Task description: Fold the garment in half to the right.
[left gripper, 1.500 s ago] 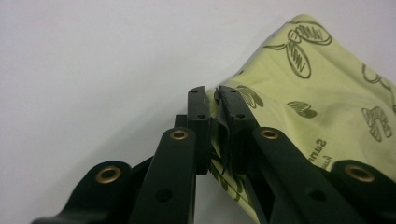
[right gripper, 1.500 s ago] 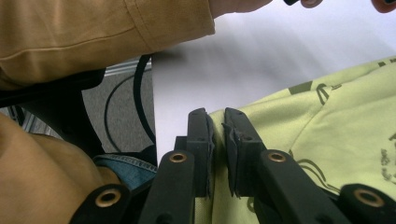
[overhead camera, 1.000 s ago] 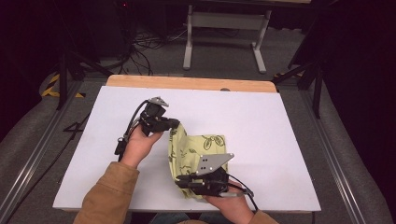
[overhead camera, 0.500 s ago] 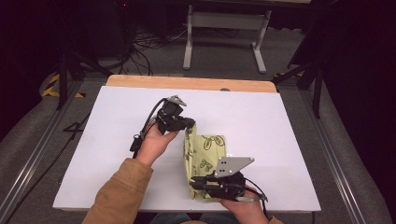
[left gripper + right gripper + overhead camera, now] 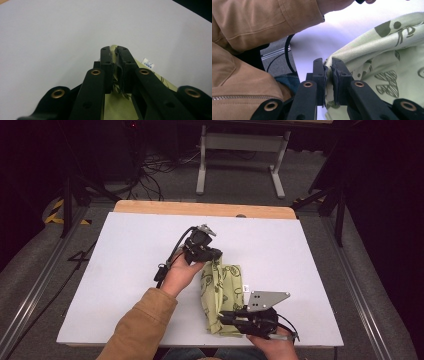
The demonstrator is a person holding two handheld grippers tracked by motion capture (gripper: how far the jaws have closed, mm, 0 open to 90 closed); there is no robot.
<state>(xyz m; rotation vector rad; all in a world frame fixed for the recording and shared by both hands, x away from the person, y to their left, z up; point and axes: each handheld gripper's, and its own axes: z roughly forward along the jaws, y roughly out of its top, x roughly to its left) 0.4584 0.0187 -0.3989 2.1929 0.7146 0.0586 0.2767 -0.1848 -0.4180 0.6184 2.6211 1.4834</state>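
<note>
Item: one pale green printed cloth point(image 5: 222, 295), folded into a narrow band, lying on the white tabletop point(image 5: 120, 270) near its front edge, a little right of centre, running from mid-table toward the person.

Holders: left gripper point(image 5: 212, 255), jaws clamped on the far end of the cloth; in the left gripper view the fabric is pinched between the two black pads point(image 5: 107, 60). Right gripper point(image 5: 227, 316), jaws likewise closed on the near end, beside the front edge; the right gripper view shows the green weave caught between its pads point(image 5: 337, 72). A tan sleeve point(image 5: 142, 330) comes in from the front edge.

Fittings: small white label point(image 5: 147, 63) on the cloth's right side.

Risks (judged, not observed):
- Both grips take only a thin bite at the cloth's edge; a pull in opposing directions could slide the fabric out of one pair of pads.
- Uneven travel of the two hands would skew the fold and let the layers spread.
- The near end sits close to the front edge; slack could droop over it.
</note>
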